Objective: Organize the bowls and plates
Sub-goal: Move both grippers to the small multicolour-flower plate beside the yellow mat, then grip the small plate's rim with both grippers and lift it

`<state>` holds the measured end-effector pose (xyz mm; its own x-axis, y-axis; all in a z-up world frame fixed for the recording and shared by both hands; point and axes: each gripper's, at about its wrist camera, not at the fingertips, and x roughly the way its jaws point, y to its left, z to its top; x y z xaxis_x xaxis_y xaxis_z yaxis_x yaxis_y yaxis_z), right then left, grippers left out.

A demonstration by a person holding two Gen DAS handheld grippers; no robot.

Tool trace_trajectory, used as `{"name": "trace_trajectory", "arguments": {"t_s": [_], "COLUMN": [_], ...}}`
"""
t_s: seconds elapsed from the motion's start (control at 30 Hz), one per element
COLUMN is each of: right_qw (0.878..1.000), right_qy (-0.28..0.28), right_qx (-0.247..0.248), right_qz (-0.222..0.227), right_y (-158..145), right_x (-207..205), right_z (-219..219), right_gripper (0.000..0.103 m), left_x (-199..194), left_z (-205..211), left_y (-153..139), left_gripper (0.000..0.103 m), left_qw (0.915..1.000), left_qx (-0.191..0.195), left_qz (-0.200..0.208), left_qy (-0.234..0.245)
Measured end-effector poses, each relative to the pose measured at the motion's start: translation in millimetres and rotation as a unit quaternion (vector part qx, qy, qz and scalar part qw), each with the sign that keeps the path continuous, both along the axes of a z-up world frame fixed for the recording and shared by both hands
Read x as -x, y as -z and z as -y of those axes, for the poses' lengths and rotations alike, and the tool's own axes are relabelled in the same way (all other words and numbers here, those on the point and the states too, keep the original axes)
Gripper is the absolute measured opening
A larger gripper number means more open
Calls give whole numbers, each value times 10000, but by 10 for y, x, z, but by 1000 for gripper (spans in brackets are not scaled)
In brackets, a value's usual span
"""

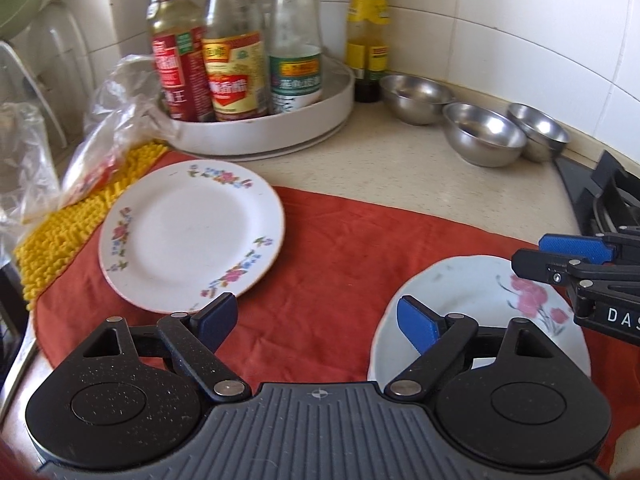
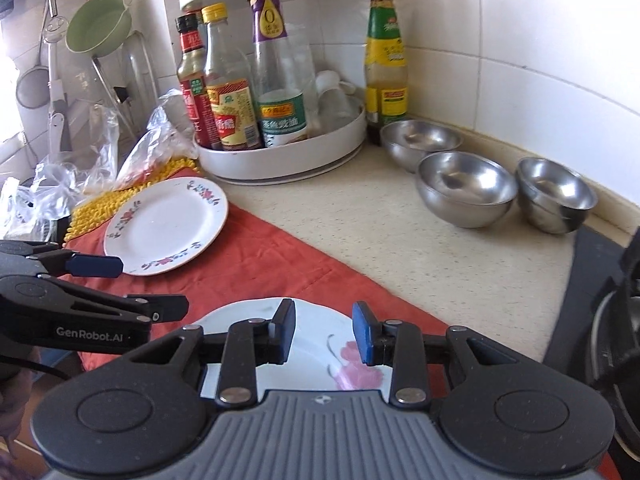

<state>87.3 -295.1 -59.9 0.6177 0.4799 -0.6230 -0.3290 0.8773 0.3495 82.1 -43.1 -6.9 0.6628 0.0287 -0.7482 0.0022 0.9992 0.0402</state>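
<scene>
Left tongs (image 1: 316, 322) spread wide, empty, flowered plate (image 1: 192, 236) just ahead; right tongs (image 2: 324, 334) part open, empty, over the pink-flower plate (image 2: 316, 344).

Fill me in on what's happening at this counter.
A person holds a tool in each hand over a red cloth on a kitchen counter. Neither grips anything. The left tool is wide open, between the flowered plate and the pale plate with a pink flower. The right tool, partly open, hovers above that pale plate. Three steel bowls sit apart by the wall, not stacked.
</scene>
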Motion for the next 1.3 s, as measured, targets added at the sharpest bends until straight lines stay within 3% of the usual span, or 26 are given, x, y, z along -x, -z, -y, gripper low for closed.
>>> {"name": "trace_trajectory", "arguments": {"t_s": [0.33, 0.63, 1.3], "right_qw": [9988, 9980, 9951], "right_qy": [-470, -569, -324], "right_qx": [22, 7, -253], "right_qz": [103, -274, -904], "right_y": [-169, -182, -83], "right_x": [-259, -634, -1071], "right_z": [-459, -974, -1529], "right_gripper": [37, 38, 38], "left_x": [-110, -320, -612], "left_z": [-355, -817, -1344], "left_y": [-29, -36, 113], "left_gripper": [93, 96, 97], "left_qw": [9985, 9960, 9964], "left_qx": [-235, -553, -403], "left_qz": [-27, -10, -201], "left_qy": [-485, -695, -719]}}
